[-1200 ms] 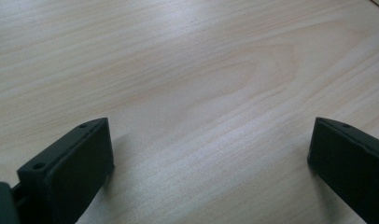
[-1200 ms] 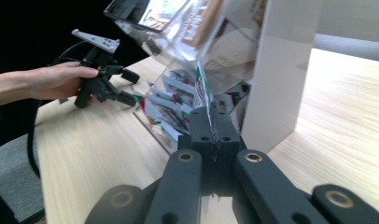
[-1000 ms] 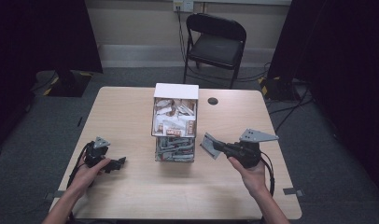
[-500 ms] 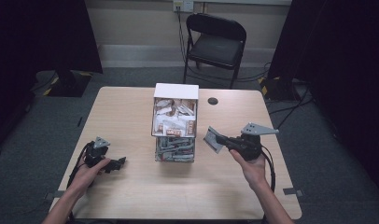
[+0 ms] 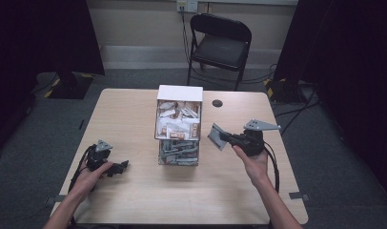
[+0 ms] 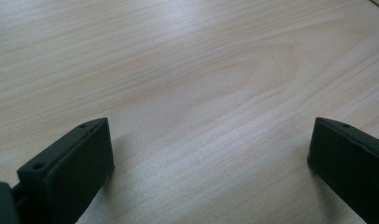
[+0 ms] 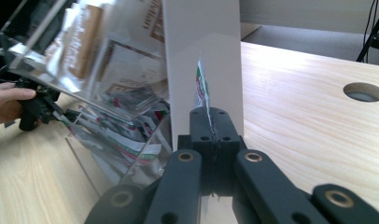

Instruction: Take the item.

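Note:
A clear two-tier dispenser box (image 5: 178, 129) with a white back stands at the table's middle. Its upper bin holds brown-and-white sachets and its lower bin green-and-red ones. My right gripper (image 5: 225, 137) hovers just right of the box, shut on a flat sachet (image 5: 214, 136). In the right gripper view that sachet (image 7: 201, 86) is edge-on between the closed jaws of my right gripper (image 7: 210, 116), in front of the box's white panel (image 7: 201, 51). My left gripper (image 5: 122, 165) rests on the table at the front left. It is open, and bare wood lies between its fingers (image 6: 71, 158).
A round cable hole (image 5: 217, 103) sits in the wooden table (image 5: 134, 109) behind the box to its right. A black folding chair (image 5: 220, 43) stands beyond the far edge. Cables trail from both grippers across the front of the table.
My right gripper has moved up the high view, away from the person, with the sachet in it, staying beside the box. The left gripper has not moved.

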Demonstrator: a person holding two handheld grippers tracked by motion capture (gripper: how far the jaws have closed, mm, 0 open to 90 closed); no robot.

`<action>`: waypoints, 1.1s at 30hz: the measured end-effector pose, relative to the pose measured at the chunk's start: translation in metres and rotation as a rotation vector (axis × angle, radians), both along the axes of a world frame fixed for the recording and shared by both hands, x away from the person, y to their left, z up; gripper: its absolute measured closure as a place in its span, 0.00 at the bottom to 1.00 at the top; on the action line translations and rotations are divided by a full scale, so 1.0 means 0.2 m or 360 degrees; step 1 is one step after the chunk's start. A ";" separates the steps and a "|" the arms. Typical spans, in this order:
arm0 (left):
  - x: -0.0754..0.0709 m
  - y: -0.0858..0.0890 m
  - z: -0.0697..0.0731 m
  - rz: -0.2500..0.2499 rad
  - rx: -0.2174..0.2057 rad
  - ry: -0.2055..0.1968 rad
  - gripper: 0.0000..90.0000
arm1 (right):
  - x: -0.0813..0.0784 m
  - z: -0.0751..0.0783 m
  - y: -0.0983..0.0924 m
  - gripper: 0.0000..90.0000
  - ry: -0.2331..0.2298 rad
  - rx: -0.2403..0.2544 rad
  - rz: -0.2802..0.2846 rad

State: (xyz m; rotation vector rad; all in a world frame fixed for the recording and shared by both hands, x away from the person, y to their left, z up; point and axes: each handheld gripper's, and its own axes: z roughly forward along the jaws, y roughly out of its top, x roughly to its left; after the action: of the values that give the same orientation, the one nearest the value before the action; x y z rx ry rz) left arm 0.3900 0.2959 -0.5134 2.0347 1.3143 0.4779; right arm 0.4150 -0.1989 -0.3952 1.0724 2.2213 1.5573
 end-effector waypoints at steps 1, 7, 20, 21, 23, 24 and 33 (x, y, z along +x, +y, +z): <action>0.00 0.00 0.00 -0.0001 0.0001 0.0000 0.00 | 0.01 0.00 0.00 1.00 0.0002 -0.0003 -0.0003; 0.00 0.00 0.00 0.0000 0.0000 0.0000 0.00 | 0.06 -0.04 0.01 1.00 0.0029 -0.0029 -0.0028; 0.00 0.00 0.00 -0.0001 0.0001 0.0000 0.00 | 0.15 -0.12 0.01 1.00 0.0086 -0.0052 -0.0072; 0.00 0.00 0.00 0.0000 0.0000 0.0000 0.00 | 0.16 -0.13 0.02 1.00 0.0090 -0.0053 -0.0071; 0.00 0.00 0.00 -0.0001 0.0000 0.0000 0.00 | 0.17 -0.15 0.03 1.00 0.0102 -0.0071 -0.0069; 0.00 0.00 0.00 -0.0001 0.0000 0.0000 0.00 | 0.17 -0.15 0.03 1.00 0.0102 -0.0071 -0.0069; 0.00 0.00 0.00 -0.0001 0.0001 0.0000 0.00 | 0.21 -0.22 0.05 1.00 0.0153 -0.0094 -0.0069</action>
State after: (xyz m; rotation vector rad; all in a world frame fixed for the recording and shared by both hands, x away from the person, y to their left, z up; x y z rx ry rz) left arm 0.3900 0.2960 -0.5134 2.0353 1.3136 0.4781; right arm 0.4580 -0.1879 -0.4394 1.1931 2.2746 1.4419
